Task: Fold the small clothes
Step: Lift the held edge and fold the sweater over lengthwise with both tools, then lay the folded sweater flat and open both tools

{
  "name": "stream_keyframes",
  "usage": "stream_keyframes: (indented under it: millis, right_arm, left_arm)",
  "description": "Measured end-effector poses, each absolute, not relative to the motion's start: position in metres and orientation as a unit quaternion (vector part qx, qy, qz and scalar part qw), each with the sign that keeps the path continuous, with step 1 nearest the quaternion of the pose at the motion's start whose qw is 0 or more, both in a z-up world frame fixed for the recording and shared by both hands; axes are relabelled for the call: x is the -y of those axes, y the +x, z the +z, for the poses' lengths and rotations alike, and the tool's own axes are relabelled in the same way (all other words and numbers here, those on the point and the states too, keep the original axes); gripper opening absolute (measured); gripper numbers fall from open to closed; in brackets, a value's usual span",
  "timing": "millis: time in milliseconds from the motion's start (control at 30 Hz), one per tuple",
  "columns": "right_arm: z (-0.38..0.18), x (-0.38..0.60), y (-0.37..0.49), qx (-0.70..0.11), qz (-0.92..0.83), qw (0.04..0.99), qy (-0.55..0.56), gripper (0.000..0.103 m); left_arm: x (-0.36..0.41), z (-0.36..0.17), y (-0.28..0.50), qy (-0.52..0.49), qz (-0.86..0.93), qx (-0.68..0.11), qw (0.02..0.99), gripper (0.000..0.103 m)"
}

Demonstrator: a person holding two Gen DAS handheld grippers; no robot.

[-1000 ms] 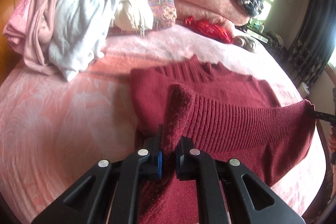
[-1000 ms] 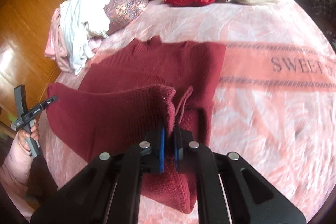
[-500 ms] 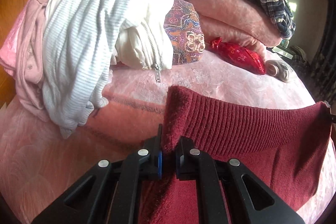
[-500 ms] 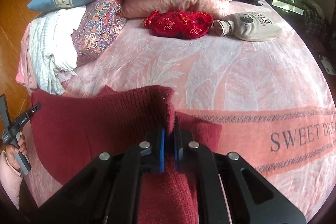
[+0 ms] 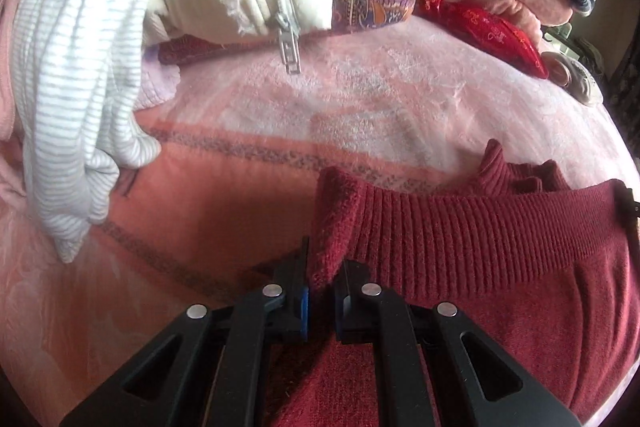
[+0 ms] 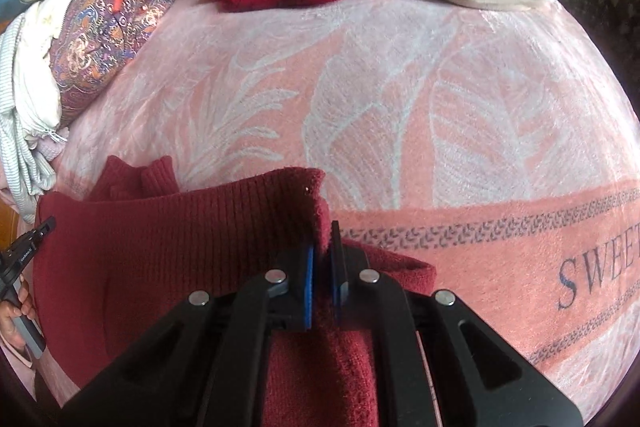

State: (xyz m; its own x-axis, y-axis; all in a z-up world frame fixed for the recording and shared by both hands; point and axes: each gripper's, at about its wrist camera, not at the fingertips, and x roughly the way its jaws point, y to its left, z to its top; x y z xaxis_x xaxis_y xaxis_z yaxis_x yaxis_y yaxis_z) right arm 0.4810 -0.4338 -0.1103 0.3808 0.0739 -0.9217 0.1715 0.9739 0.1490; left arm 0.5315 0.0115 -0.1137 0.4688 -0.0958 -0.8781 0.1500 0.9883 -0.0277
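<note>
1. Maroon knit: the sweater point(image 5: 480, 267) lies on the pink blanket point(image 5: 360, 107) of the bed, its ribbed hem point(image 6: 200, 211) lifted and carried toward the collar point(image 6: 140, 175) on the far side.
2. Left tongs point(image 5: 322, 291) pinch the hem's left corner; right tongs point(image 6: 322, 267) are pressed together on its right corner.
3. Judged step: folding the bottom half over the top.
4. Next, the hem needs lowering evenly onto the shoulders, edges aligned, before either pair lets go; the clothes pile point(image 5: 80, 47) lies close on the left.
</note>
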Motion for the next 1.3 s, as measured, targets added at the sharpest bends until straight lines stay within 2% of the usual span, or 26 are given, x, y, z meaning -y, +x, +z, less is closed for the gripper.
stream_keyframes:
  millis: [200,267,333,367,400,433,533,600,633,767,933,967,1000,1033,1067,1100,1167,1200,1300]
  right_arm:
    - [-0.126,0.431,0.481,-0.564,-0.047,0.818,0.101,0.007]
    - [-0.124,0.429,0.481,-0.565,-0.052,0.818,0.095,0.011]
    - [-0.114,0.428,0.475,-0.56,-0.048,0.822,0.091,0.024]
    - [-0.106,0.428,0.469,-0.557,-0.043,0.824,0.091,0.026]
    - [-0.098,0.43,0.462,-0.556,-0.038,0.825,0.095,0.029]
    - [-0.087,0.432,0.451,-0.553,-0.029,0.826,0.104,0.037]
    - [-0.06,0.435,0.407,-0.548,0.012,0.829,0.111,0.05]
    - [-0.052,0.434,0.371,-0.555,0.024,0.827,0.091,0.057]
    - [-0.052,0.434,0.352,-0.56,0.029,0.824,0.084,0.06]
    - [-0.072,0.441,0.289,-0.593,0.052,0.796,0.11,0.06]
    - [-0.098,0.434,0.261,-0.611,0.067,0.78,0.118,0.054]
    - [-0.103,0.433,0.261,-0.612,0.075,0.777,0.129,0.051]
    - [-0.106,0.431,0.262,-0.613,0.082,0.774,0.136,0.04]
    - [-0.11,0.43,0.264,-0.614,0.086,0.772,0.14,0.031]
    - [-0.111,0.428,0.265,-0.612,0.087,0.773,0.138,0.025]
    - [-0.111,0.426,0.266,-0.61,0.092,0.775,0.135,0.014]
    - [-0.107,0.424,0.264,-0.606,0.095,0.779,0.132,0.013]
    - [-0.103,0.423,0.263,-0.604,0.098,0.78,0.131,0.012]
    - [-0.086,0.427,0.253,-0.596,0.109,0.785,0.128,0.01]
  left_arm:
    - [-0.01,-0.127,0.533,0.036,-0.061,-0.515,0.854,0.014]
    - [-0.008,-0.125,0.533,0.041,-0.056,-0.516,0.854,0.016]
    - [-0.01,-0.118,0.533,0.039,-0.05,-0.519,0.852,0.024]
    - [-0.014,-0.111,0.53,0.032,-0.05,-0.521,0.851,0.028]
    - [-0.019,-0.103,0.527,0.025,-0.052,-0.522,0.851,0.037]
    - [-0.023,-0.095,0.523,0.017,-0.056,-0.521,0.852,0.052]
    - [-0.043,-0.065,0.489,0.003,-0.08,-0.507,0.858,0.07]
    - [-0.057,-0.057,0.456,0.01,-0.087,-0.511,0.855,0.074]
    - [-0.065,-0.058,0.439,0.007,-0.091,-0.514,0.853,0.074]
    - [-0.088,-0.074,0.377,-0.009,-0.101,-0.536,0.838,0.074]
    - [-0.086,-0.093,0.347,-0.039,-0.117,-0.549,0.827,0.073]
    - [-0.082,-0.097,0.349,-0.044,-0.117,-0.552,0.824,0.072]
    - [-0.081,-0.101,0.349,-0.05,-0.118,-0.556,0.822,0.07]
    - [-0.079,-0.106,0.349,-0.058,-0.119,-0.561,0.818,0.055]
    - [-0.077,-0.11,0.349,-0.066,-0.122,-0.567,0.812,0.046]
    - [-0.073,-0.115,0.35,-0.073,-0.125,-0.575,0.805,0.038]
    - [-0.067,-0.114,0.349,-0.061,-0.116,-0.576,0.807,0.031]
    - [-0.065,-0.111,0.348,-0.054,-0.117,-0.577,0.807,0.022]
    - [-0.065,-0.102,0.35,-0.053,-0.121,-0.581,0.803,0.015]
